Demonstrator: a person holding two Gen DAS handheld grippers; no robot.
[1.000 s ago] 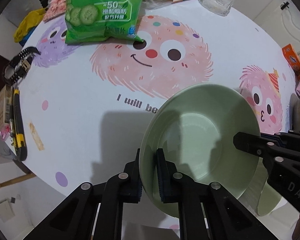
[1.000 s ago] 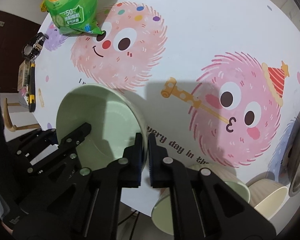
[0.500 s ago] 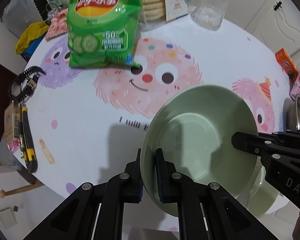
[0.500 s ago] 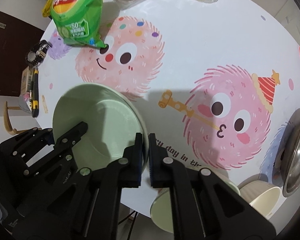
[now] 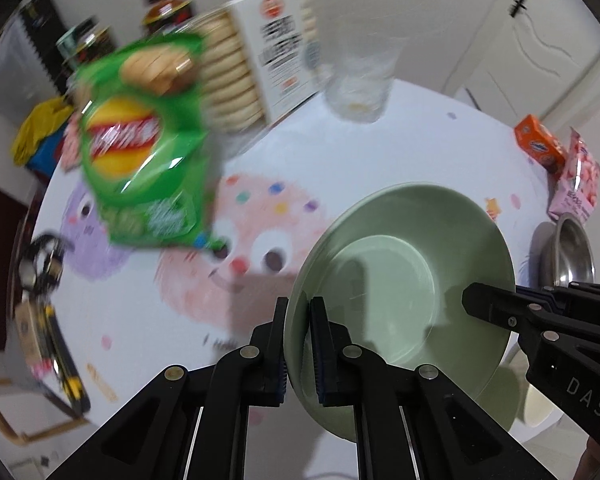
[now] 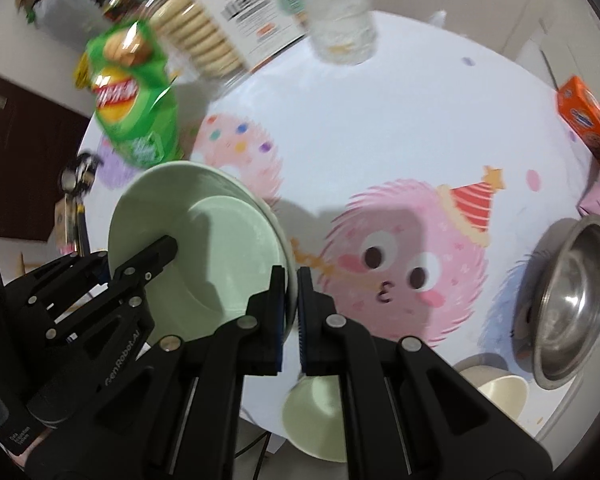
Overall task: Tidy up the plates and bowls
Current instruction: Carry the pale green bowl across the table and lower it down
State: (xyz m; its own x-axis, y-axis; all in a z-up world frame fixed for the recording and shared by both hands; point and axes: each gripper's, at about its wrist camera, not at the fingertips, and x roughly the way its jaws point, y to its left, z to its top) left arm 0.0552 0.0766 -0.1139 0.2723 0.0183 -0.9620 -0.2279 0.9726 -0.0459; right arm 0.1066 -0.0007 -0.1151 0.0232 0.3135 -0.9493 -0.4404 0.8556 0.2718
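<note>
A pale green deep plate [image 5: 404,280] hangs in the air above the round table, tilted, held from both sides. My left gripper [image 5: 298,308] is shut on its left rim. My right gripper [image 6: 292,280] is shut on the opposite rim of the green plate [image 6: 204,248]. In the left wrist view the right gripper [image 5: 472,300] reaches in from the right edge. Below the plate, near the table's front edge, stand a small green bowl [image 6: 316,420] and a cream bowl [image 6: 504,396]. A steel bowl [image 6: 572,304] sits at the right.
The table [image 6: 380,92] wears a white cloth with cartoon monsters. At the back stand a green chip bag [image 5: 140,148], a cracker box [image 5: 256,68] and a glass [image 5: 360,80]. An orange box [image 5: 540,146] and pink packet [image 5: 580,180] lie right; a watch [image 5: 44,256] and knife left.
Both grippers have lifted the green plate higher off the table; the table and its snacks look smaller and farther away. More of the back objects has come into view.
</note>
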